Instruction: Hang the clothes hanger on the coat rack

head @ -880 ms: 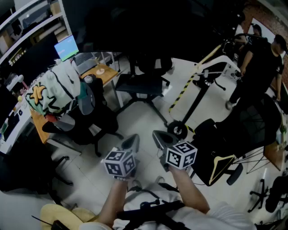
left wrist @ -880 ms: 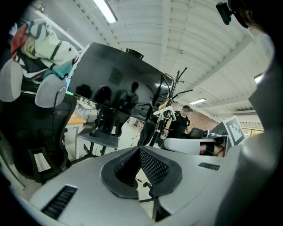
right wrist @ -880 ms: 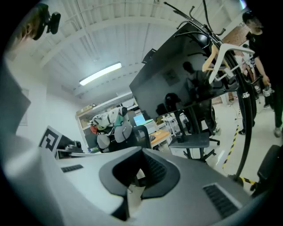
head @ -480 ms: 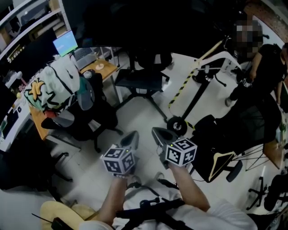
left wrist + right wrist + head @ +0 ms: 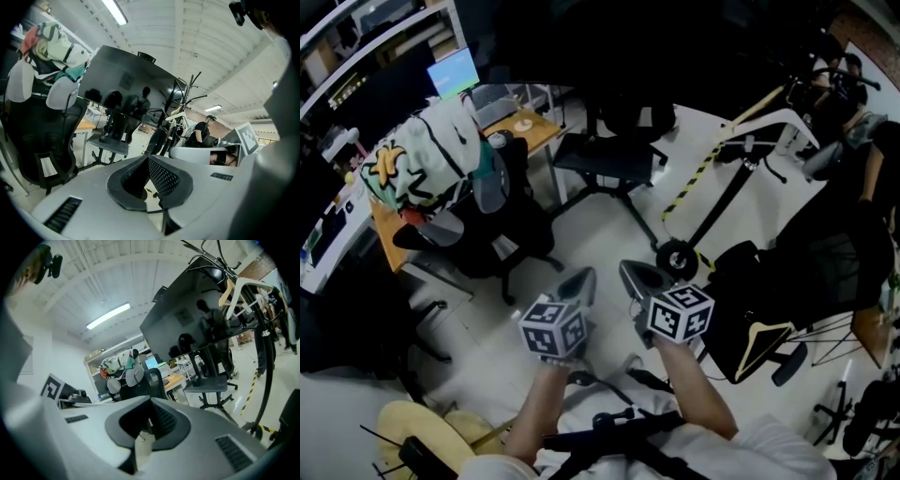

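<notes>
Both grippers are held side by side in front of me above the floor. My left gripper (image 5: 580, 282) (image 5: 147, 161) is shut with nothing in its jaws. My right gripper (image 5: 635, 277) (image 5: 151, 405) is likewise shut and empty. The black coat rack (image 5: 720, 202) (image 5: 265, 352) (image 5: 180, 101) stands ahead and to the right on a round base. A white clothes hanger (image 5: 766, 123) (image 5: 237, 288) hangs near its top among the black branches. Neither gripper is near the rack or the hanger.
A black office chair (image 5: 612, 155) stands straight ahead before a large dark panel (image 5: 187, 310). At the left, a chair draped with clothes (image 5: 422, 169) sits by a wooden desk (image 5: 517, 141). Another black chair (image 5: 759, 319) is at the right. A person (image 5: 862, 122) stands far right.
The head view has shifted slightly, so the room sits a little lower and further right. Both grippers keep about the same place, still shut. The person at the far right has moved.
</notes>
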`<action>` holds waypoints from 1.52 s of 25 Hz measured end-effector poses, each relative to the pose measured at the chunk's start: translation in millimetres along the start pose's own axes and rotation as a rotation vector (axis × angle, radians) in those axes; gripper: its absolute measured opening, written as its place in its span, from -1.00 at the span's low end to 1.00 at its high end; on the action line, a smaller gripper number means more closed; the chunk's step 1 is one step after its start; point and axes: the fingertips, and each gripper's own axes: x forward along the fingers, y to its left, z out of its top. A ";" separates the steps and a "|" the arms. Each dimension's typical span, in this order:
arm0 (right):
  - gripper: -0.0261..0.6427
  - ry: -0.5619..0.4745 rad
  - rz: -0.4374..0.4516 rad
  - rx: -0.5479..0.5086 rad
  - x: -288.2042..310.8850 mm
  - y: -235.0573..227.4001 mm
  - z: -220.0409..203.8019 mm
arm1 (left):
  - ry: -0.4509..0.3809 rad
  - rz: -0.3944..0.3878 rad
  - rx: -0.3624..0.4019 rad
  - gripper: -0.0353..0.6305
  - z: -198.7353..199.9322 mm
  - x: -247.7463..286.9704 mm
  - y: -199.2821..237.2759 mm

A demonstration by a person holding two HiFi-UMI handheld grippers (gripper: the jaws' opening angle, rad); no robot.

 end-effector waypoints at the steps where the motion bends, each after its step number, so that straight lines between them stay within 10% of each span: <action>1: -0.92 0.001 0.003 0.000 0.6 0.3 -0.4 | -0.001 0.002 -0.001 -0.92 -0.5 -0.1 0.5; 23: -0.92 -0.022 -0.075 0.043 -11.0 -3.8 -16.4 | 0.064 -0.082 0.031 -0.92 -18.4 5.3 -12.8; 38: -0.92 -0.139 -0.291 0.145 -67.4 -48.9 -32.6 | 0.208 -0.306 0.087 -0.92 -58.9 42.2 -63.4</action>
